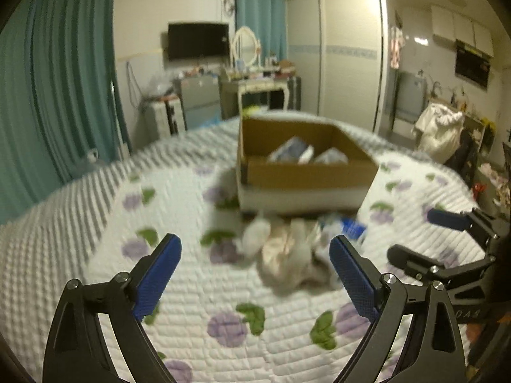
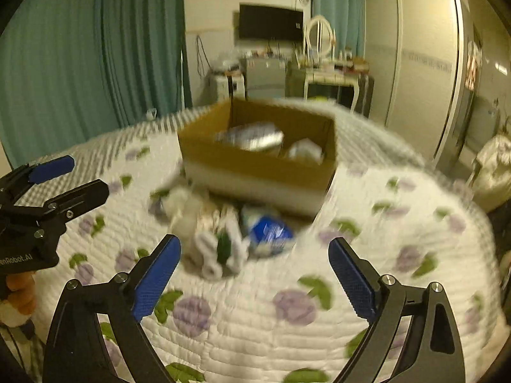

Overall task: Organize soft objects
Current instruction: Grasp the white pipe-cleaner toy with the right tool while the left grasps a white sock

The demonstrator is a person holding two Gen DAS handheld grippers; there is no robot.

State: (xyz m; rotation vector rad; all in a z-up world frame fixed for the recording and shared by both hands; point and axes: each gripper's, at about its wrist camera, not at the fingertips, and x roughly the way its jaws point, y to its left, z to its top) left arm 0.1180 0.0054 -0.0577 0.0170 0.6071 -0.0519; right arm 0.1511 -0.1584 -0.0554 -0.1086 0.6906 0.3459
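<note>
A pile of soft items lies on the quilted bed in front of an open cardboard box; it holds pale cloths and a blue packet. The box holds a few pale soft packs. My left gripper is open and empty, just short of the pile. In the right wrist view the pile, the blue packet and the box show blurred. My right gripper is open and empty, just short of the pile. Each gripper shows in the other's view, the right one and the left one.
The bed's white quilt with purple flowers spreads all around. Teal curtains hang at the left. A dressing table, a TV and a wardrobe stand beyond the bed's far edge.
</note>
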